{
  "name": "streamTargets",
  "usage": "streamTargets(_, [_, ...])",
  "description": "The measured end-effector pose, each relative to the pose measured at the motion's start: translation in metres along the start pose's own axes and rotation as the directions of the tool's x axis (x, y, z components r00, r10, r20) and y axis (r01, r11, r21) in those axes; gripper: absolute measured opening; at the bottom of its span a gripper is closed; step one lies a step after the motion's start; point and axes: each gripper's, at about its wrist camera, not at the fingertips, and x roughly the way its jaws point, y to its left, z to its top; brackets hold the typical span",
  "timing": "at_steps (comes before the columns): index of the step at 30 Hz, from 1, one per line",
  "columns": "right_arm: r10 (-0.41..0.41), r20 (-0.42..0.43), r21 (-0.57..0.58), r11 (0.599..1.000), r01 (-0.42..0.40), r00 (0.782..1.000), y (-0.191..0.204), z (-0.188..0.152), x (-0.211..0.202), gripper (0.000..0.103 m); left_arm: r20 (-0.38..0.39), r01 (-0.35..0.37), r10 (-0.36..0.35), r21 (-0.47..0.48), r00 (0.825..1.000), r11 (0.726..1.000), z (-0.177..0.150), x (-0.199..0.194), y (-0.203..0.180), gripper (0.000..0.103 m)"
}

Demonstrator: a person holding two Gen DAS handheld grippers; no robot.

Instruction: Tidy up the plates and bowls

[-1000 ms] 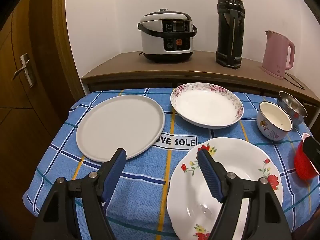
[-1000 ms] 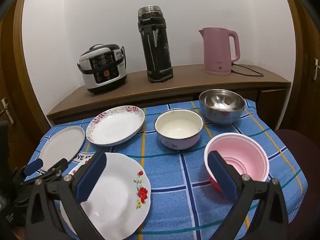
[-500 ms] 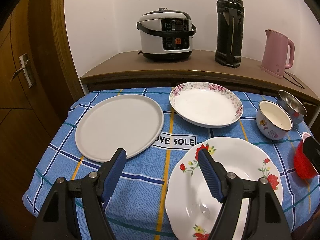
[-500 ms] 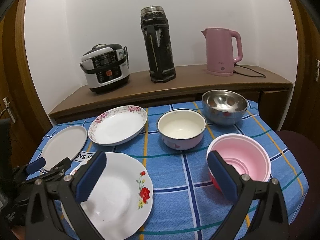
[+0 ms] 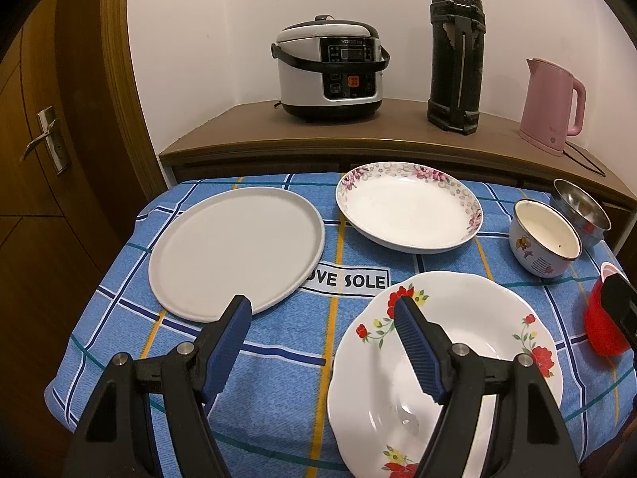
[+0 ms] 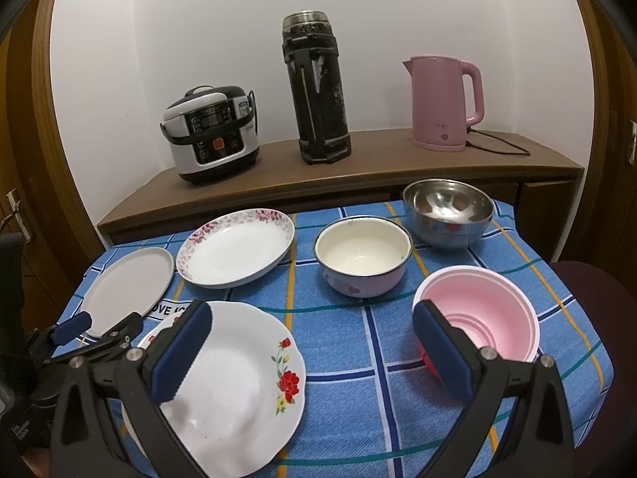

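On the blue checked tablecloth (image 5: pixel 278 358) lie a flat grey plate (image 5: pixel 235 247), a pink-rimmed floral plate (image 5: pixel 410 207) and a red-flowered white plate (image 5: pixel 477 342). An enamel bowl (image 6: pixel 362 255), a steel bowl (image 6: pixel 448 211) and a pink bowl (image 6: pixel 477 310) stand to the right. My left gripper (image 5: pixel 322 318) is open and empty, hovering above the cloth between the grey plate and the red-flowered plate. My right gripper (image 6: pixel 310 326) is open and empty, between the red-flowered plate (image 6: pixel 239 378) and the pink bowl.
A wooden shelf (image 6: pixel 358 175) behind the table holds a rice cooker (image 6: pixel 211 135), a black thermos (image 6: pixel 318 87) and a pink kettle (image 6: pixel 442 103). A door (image 5: pixel 40 139) is at the left. A dark chair (image 6: pixel 597 298) stands at the right.
Both grippers have drifted slightly; the views shifted a little. Nothing on the table has moved.
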Motion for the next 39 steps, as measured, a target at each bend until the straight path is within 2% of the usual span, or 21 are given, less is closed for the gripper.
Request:
streamTargets(11, [0.013, -0.013, -0.008, 1.0, -0.013, 1.0, 0.001, -0.001, 0.001, 0.098, -0.002, 0.007, -0.007, 0.001, 1.0, 1.0, -0.001, 0.002, -0.001, 0.076])
streamTargets(16, [0.026, -0.026, -0.012, 1.0, -0.026, 0.999, 0.0, -0.003, 0.003, 0.092, -0.029, 0.01, -0.009, 0.011, 1.0, 1.0, -0.002, 0.005, 0.001, 0.076])
streamTargets(21, [0.053, -0.052, -0.022, 0.998, -0.054, 0.997, -0.004, -0.008, 0.007, 0.078, -0.036, 0.03, -0.031, -0.012, 0.999, 0.999, -0.007, 0.005, 0.018, 0.076])
streamTargets(25, [0.071, -0.08, -0.028, 0.997, -0.073, 0.994, -0.009, -0.016, 0.012, 0.077, -0.044, 0.023, -0.024, -0.016, 0.999, 1.0, -0.011, 0.004, 0.029, 0.076])
streamTargets(29, [0.081, -0.116, -0.036, 0.996, -0.086, 0.99, -0.012, -0.024, 0.018, 0.076, -0.077, 0.047, -0.048, -0.006, 0.996, 0.999, -0.016, 0.006, 0.026, 0.076])
streamTargets(31, [0.084, -0.138, -0.04, 0.995, -0.091, 0.987, -0.012, -0.028, 0.022, 0.069, -0.091, 0.058, -0.057, 0.013, 0.994, 0.998, -0.017, 0.008, 0.022, 0.076])
streamTargets(33, [0.102, -0.164, -0.038, 0.993, -0.109, 0.981, -0.011, -0.031, 0.028, 0.057, -0.104, 0.09, -0.088, 0.011, 0.991, 0.996, -0.019, 0.013, 0.018, 0.076])
streamTargets(39, [0.09, -0.22, -0.056, 0.993, -0.105, 0.971, -0.005, -0.039, 0.043, 0.056, -0.12, 0.136, -0.133, 0.012, 0.984, 0.991, -0.024, 0.021, 0.007, 0.076])
